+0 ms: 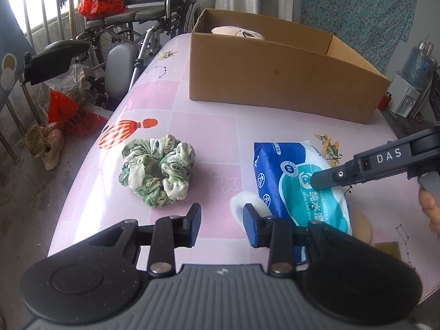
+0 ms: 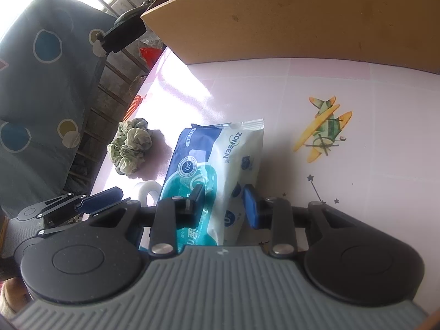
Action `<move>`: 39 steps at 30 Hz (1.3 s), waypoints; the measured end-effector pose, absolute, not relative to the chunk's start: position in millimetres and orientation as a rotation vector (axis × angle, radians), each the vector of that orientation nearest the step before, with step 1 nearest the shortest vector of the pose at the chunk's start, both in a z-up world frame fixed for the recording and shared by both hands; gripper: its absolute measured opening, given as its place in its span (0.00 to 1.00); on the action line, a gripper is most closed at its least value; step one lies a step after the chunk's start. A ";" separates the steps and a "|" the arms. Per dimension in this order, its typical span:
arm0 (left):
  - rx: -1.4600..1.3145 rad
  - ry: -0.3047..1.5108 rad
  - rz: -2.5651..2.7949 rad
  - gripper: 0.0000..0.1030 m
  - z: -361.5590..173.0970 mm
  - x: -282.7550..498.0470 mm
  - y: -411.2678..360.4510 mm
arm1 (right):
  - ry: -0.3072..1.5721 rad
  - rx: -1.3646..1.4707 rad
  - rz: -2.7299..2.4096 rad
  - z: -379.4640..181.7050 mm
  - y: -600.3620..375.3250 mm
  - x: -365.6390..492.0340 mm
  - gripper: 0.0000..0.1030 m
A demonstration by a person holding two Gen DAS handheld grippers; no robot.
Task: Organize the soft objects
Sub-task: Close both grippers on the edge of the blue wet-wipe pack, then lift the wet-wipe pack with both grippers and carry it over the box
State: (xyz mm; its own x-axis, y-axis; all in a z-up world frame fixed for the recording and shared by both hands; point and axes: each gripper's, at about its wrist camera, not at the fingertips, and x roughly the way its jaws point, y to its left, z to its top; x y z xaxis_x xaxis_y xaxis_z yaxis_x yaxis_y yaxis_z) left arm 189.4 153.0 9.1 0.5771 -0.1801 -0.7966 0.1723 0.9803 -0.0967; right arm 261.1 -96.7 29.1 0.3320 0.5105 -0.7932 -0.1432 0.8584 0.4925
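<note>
The left tongs hover low over the near edge of the pink table, jaws partly apart with nothing between them; the right pad sits just beside a small white ring-shaped item that peeks from under the wipes. The right tongs straddle the near end of the blue and white wet wipes pack, which lies flat on the table; whether the pads actually press on it I cannot tell. Left of the pack, apart from it, lies a green and white scrunchie. Farther back stands an open cardboard box with a pale plush item inside. Beyond the table's edge is a wheelchair.
</note>
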 end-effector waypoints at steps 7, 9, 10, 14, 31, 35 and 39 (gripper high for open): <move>-0.076 0.806 -0.245 0.43 41.1 183.6 150.7 | 1.177 0.416 0.424 23.1 -106.0 264.8 0.40; -0.117 0.824 -0.301 0.42 42.5 192.2 145.8 | 1.189 0.427 0.435 19.1 -106.6 266.0 0.43; -0.147 0.843 -0.336 0.41 40.5 198.5 144.3 | 1.201 0.448 0.450 15.5 -107.3 266.8 0.43; -0.304 0.975 -0.427 0.36 12.7 240.7 140.8 | 1.208 0.521 0.480 6.8 -109.3 266.5 0.38; -0.429 1.097 -0.474 0.34 -11.4 271.6 137.2 | 1.059 0.619 0.537 19.3 -137.6 250.1 0.26; -0.410 1.003 -0.514 0.35 31.3 268.7 126.5 | 0.941 0.566 0.549 65.7 -149.3 247.2 0.26; -0.350 0.910 -0.561 0.36 83.5 284.6 101.6 | 0.837 0.531 0.529 119.2 -170.6 261.1 0.26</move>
State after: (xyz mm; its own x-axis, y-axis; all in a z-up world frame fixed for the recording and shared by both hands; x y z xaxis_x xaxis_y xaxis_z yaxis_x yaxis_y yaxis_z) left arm 284.6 101.6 83.5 0.4867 -0.5928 -0.6416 0.3065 0.8037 -0.5101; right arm 261.1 -170.6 119.2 0.5593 0.6241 -0.5455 -0.2246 0.7476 0.6250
